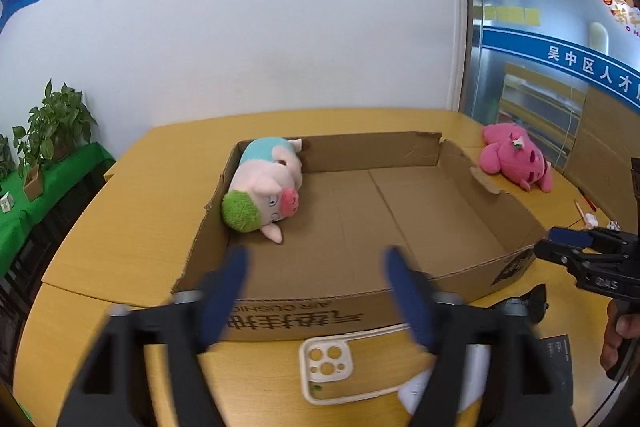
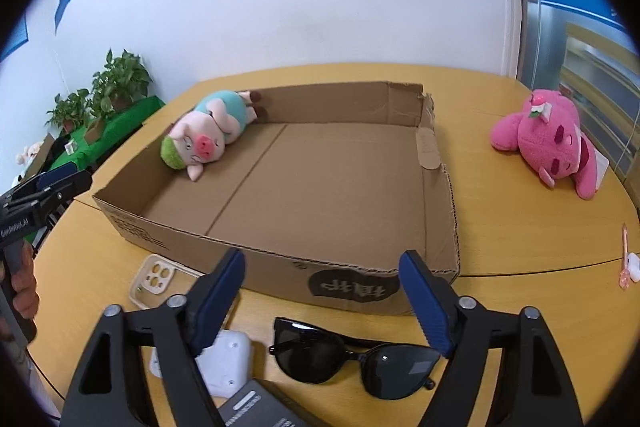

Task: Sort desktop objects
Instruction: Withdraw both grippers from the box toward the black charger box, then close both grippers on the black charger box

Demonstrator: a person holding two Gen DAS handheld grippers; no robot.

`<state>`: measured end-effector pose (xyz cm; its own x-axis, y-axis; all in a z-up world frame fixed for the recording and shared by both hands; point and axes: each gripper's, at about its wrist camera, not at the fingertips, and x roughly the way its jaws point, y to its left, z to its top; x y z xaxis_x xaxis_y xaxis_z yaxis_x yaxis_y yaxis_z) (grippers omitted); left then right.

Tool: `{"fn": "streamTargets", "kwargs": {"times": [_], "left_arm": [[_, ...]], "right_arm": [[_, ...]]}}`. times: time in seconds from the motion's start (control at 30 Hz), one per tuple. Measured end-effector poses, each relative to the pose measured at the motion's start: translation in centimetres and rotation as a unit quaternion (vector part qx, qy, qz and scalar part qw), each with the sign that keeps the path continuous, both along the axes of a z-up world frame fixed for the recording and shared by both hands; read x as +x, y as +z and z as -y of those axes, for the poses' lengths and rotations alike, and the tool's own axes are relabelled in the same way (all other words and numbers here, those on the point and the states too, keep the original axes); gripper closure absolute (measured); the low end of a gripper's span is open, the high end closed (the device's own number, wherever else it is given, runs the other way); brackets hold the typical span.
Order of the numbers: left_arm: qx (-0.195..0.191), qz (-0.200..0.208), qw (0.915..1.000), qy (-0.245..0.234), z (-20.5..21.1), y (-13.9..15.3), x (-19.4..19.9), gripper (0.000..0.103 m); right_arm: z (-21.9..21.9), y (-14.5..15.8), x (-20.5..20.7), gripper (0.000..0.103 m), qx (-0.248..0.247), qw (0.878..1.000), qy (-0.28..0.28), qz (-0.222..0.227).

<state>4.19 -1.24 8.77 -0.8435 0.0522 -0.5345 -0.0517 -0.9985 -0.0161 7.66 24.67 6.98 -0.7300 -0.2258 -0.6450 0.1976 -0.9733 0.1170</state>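
Cardboard box (image 2: 320, 187): shallow, corrugated, torn rim, sitting mid-bench; serving as landmark.

Pig toy (image 2: 208, 135): soft plush, green hair, blue shirt, lying inside the box at its far left corner. Judged the only item sorted.

Pink plush toy (image 2: 552, 139): fuzzy, waiting right of the box.

Sunglasses (image 2: 352, 359): glossy black plastic, lying in front of the box.

Phone case (image 1: 332, 367): cream, rigid, round camera holes, lying in front of the box.

White charger (image 2: 224, 367): smooth, blocky, lying beside the sunglasses.

Left gripper (image 1: 316, 291): fingers spread wide, carrying nothing, hovering over the box's near wall.

Right gripper (image 2: 320, 299): fingers spread wide, carrying nothing, hovering above the sunglasses.

Bench (image 2: 520, 227): yellow wood laminate.
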Motion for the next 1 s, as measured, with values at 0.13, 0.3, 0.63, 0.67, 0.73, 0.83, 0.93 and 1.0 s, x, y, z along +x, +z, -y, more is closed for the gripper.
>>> {"fn": "streamTargets", "kwargs": {"times": [0.13, 0.3, 0.63, 0.67, 0.73, 0.83, 0.93, 1.0], "left_arm": [[0.022, 0.018, 0.9990, -0.034, -1.9, -0.9, 0.9, 0.102], [0.031, 0.011, 0.9979, -0.056, -3.5, -1.3, 2.1, 0.029], [0.063, -0.013, 0.9925, -0.104, -5.2, -0.8, 3.8, 0.028], [0.062, -0.011, 0.9925, -0.105, -5.3, -0.8, 3.8, 0.028], [0.066, -0.005, 0.9919, -0.109, -5.4, -1.1, 3.8, 0.028], [0.089, 0.018, 0.9871, -0.132, -5.7, -2.0, 3.8, 0.027], [0.119, 0.051, 0.9771, -0.169, -6.7, -3.4, 3.7, 0.027], [0.131, 0.074, 0.9702, -0.190, -7.8, -4.5, 3.5, 0.027]], "right_arm": [[0.8, -0.2, 0.6, 0.081, -0.008, 1.000, 0.004, 0.003], [1.8, -0.3, 1.6, 0.022, 0.002, 1.000, 0.009, -0.010], [1.4, -0.1, 3.3, 0.022, 0.000, 1.000, 0.007, -0.014], [1.4, -0.2, 3.4, 0.022, -0.001, 1.000, 0.010, -0.014], [1.2, -0.4, 4.1, 0.022, -0.003, 1.000, 0.022, -0.014], [0.3, -1.5, 5.9, 0.022, -0.010, 0.999, 0.050, 0.001], [-0.9, -2.9, 8.2, 0.022, -0.028, 0.997, 0.075, 0.019], [-1.3, -3.9, 9.9, 0.022, -0.027, 0.995, 0.092, 0.032]]}}
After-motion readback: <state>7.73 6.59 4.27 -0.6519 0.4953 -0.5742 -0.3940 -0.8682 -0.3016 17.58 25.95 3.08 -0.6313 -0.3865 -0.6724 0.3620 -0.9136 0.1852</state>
